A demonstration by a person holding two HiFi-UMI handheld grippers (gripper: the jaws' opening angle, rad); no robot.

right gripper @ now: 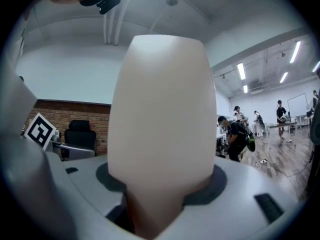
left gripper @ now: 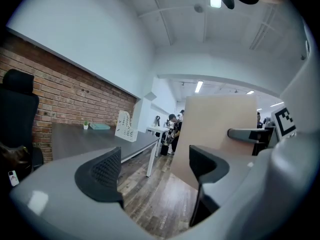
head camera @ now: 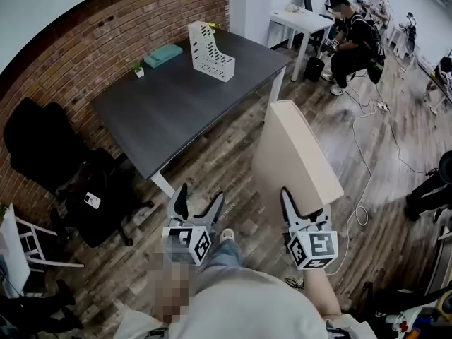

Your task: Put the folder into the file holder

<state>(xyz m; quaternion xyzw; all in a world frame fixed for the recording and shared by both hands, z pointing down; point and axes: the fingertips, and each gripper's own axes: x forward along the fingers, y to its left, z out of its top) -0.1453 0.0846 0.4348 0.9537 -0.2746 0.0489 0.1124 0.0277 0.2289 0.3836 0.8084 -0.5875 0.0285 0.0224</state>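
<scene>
**A:** Where are our hands?

**B:** We hold them both low in front of us, over the wood floor (head camera: pixel 226 154). Our left gripper (head camera: pixel 199 198) points forward. Its jaws are wide apart, and we see only floor between them.

**A:** And the other one?

**B:** Our right gripper (head camera: pixel 305 207) is just beside it, on the right. Its jaws squeeze the bottom end of the folder (head camera: pixel 293 147).

**A:** Which way does the folder point?

**B:** It sticks up out of the jaws. Its long side runs from the jaws up and away from us, leaning toward the table (head camera: pixel 169 108). From the left gripper view we see its wide flat face, standing tall next to our left jaws.

**A:** Where is the file holder (head camera: pixel 210 44)?

**B:** It is white and stands on the far part of the dark table. Our folder is up in the air, well apart from it.
</scene>
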